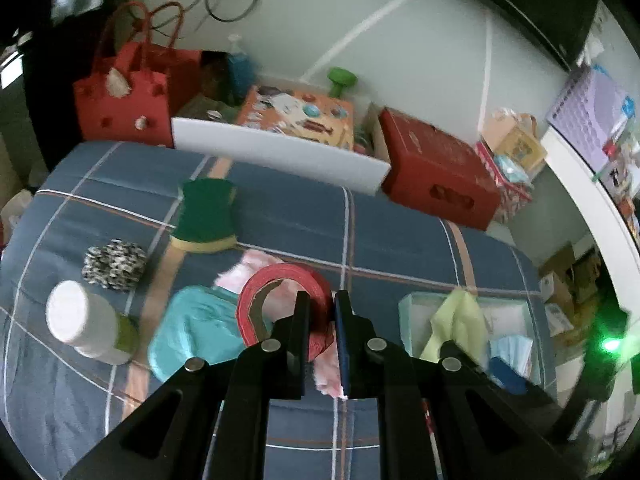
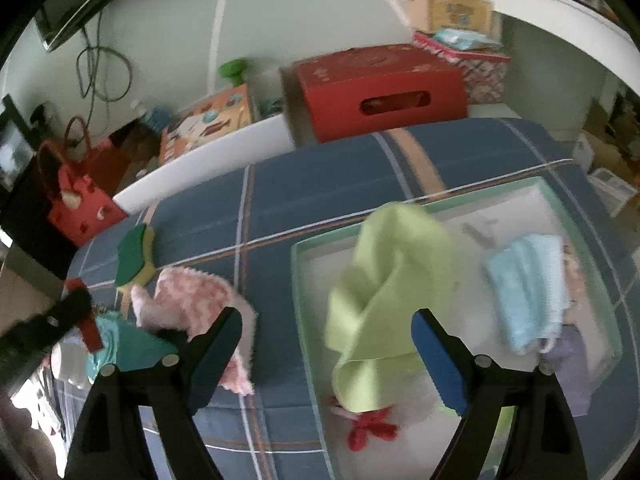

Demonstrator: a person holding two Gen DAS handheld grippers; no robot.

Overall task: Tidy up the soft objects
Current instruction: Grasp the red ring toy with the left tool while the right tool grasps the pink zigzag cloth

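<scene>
Left gripper [image 1: 322, 300] pinching one red tape roll [image 1: 280, 296], right gripper [image 2: 328, 320] wide open, empty, one tray [image 2: 300, 280]

Left gripper [image 1: 322, 300] hides pink cloth [image 1: 248, 270] partly.

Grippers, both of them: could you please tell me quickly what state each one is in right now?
Left gripper: jaws closed on the red tape roll.
Right gripper: jaws open, holding nothing, over the yellow-green cloth.

Dim, motion-blurred, fisheye-warped edges
</scene>
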